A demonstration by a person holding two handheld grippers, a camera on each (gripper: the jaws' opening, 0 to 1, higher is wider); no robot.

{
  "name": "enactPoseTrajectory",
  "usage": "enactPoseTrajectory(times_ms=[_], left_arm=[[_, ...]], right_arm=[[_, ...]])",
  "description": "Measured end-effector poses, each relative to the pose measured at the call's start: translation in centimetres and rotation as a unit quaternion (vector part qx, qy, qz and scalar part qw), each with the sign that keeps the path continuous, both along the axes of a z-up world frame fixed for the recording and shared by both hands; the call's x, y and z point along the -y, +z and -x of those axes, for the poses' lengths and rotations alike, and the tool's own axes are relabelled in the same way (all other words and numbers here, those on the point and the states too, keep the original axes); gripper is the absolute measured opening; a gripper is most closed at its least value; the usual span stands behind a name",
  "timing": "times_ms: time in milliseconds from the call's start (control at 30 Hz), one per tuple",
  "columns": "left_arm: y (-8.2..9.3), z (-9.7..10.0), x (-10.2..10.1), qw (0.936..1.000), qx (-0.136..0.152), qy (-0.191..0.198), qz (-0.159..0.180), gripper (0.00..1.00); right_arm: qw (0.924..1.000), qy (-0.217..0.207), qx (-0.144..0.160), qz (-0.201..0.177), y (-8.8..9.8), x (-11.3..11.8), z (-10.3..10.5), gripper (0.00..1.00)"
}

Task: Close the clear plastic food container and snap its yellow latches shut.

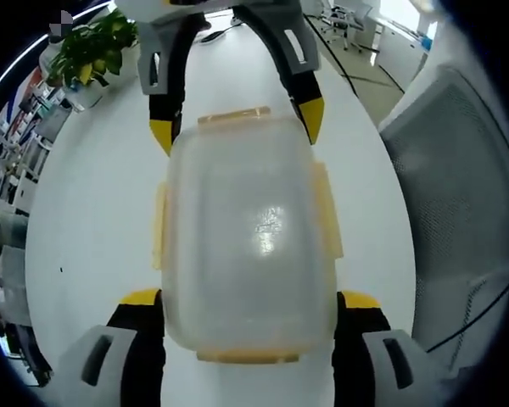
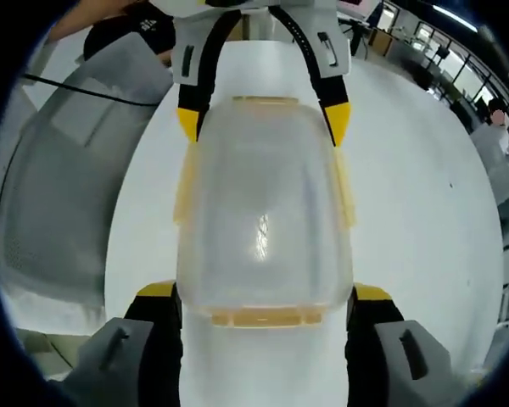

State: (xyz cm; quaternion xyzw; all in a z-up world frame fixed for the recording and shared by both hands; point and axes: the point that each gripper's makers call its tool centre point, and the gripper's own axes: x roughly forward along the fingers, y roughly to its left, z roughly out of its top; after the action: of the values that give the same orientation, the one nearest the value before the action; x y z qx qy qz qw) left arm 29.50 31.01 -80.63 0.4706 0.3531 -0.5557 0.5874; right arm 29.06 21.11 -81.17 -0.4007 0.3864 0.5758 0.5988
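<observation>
i am holding my left gripper [image 1: 250, 303] with its jaws spread wide, one yellow tip on each side of the near end of the clear plastic container [image 1: 250, 242]; whether the tips are touching its walls i cannot tell. my right gripper [image 2: 265, 297] is spread the same way at the opposite end, and in each view the other gripper is reaching in from the top, straddling the far end. the container is lying on the white table [image 1: 93, 212] between the two, lid already seated on top, with the yellow latches [image 1: 327, 212] along the sides and ends looking flared outward, so i judge them not yet snapped.

it is probably light and empty, thin walled, a little flexible and slick, so squeezing hard may bow it or make it skate. i would be pressing on each latch flap near its middle while the other gripper is bracing the box.

no label or writing is readable on it.
</observation>
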Motion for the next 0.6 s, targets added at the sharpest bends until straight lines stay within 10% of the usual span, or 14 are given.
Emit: enactPoseTrajectory(times_ms=[600], left_arm=[[0.6, -4.4, -0.7, 0.9984, 0.051, -0.015, -0.021, 0.73]], right_arm=[[0.9996, -0.011, 0.026, 0.001, 0.3, -0.4, -4.0, 0.74]])
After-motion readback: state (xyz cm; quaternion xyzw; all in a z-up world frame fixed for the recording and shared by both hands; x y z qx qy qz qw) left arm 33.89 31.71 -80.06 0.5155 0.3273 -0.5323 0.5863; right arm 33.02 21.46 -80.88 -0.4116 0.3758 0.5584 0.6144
